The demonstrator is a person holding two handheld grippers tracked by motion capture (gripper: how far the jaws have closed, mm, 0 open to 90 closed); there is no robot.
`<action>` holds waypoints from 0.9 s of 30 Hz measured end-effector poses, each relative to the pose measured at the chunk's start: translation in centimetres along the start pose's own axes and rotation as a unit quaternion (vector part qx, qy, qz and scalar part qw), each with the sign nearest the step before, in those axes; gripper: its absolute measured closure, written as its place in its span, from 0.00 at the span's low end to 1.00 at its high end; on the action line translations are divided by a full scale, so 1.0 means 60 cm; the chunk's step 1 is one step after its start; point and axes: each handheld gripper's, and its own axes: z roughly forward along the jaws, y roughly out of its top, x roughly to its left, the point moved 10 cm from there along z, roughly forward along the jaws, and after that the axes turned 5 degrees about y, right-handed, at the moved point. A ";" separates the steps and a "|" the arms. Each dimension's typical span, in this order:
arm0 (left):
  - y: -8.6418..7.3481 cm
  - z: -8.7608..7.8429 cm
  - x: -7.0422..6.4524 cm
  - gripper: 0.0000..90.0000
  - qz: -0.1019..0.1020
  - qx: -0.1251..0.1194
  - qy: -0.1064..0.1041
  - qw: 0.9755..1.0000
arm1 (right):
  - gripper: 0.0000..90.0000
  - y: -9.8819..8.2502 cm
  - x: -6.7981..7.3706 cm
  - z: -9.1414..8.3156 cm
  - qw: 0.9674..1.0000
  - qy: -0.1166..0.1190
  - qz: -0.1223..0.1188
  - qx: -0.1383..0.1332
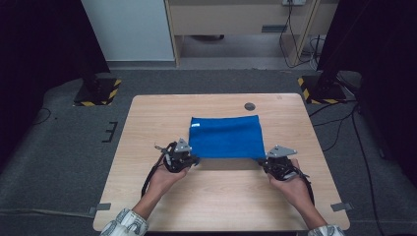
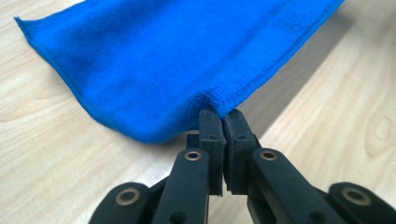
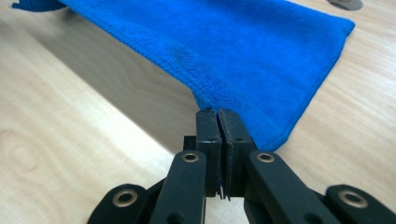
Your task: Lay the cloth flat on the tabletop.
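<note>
A blue cloth (image 1: pixel 226 136) lies spread in the middle of the wooden table (image 1: pixel 147 128), its near edge raised off the wood and casting a shadow beneath. My left gripper (image 1: pixel 191 159) is shut on the cloth's near left corner. In the left gripper view the jaws pinch the hem of the blue cloth (image 2: pixel 159 60) at my left gripper (image 2: pixel 221 114). My right gripper (image 1: pixel 264 161) is shut on the near right corner. The right gripper view shows the blue cloth (image 3: pixel 243 51) stretching away from my right gripper (image 3: pixel 217 113).
A small dark round grommet (image 1: pixel 250 106) sits in the tabletop just beyond the cloth. Bare wood lies between the cloth and the table's front edge. Black stands with yellow-striped bases (image 1: pixel 97 92) rise on the floor at both far corners.
</note>
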 end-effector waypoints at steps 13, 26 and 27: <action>-0.034 -0.033 -0.029 0.96 0.012 0.010 -0.021 1.000 | 0.98 -0.032 0.038 -0.035 1.000 0.015 -0.013 0.017; -0.055 -0.057 -0.073 0.96 0.015 0.017 -0.043 0.999 | 0.98 -0.054 0.055 -0.063 0.999 0.021 -0.016 0.029; -0.057 -0.062 -0.079 0.96 0.019 0.019 -0.044 0.999 | 0.98 -0.058 0.057 -0.067 0.999 0.022 -0.018 0.032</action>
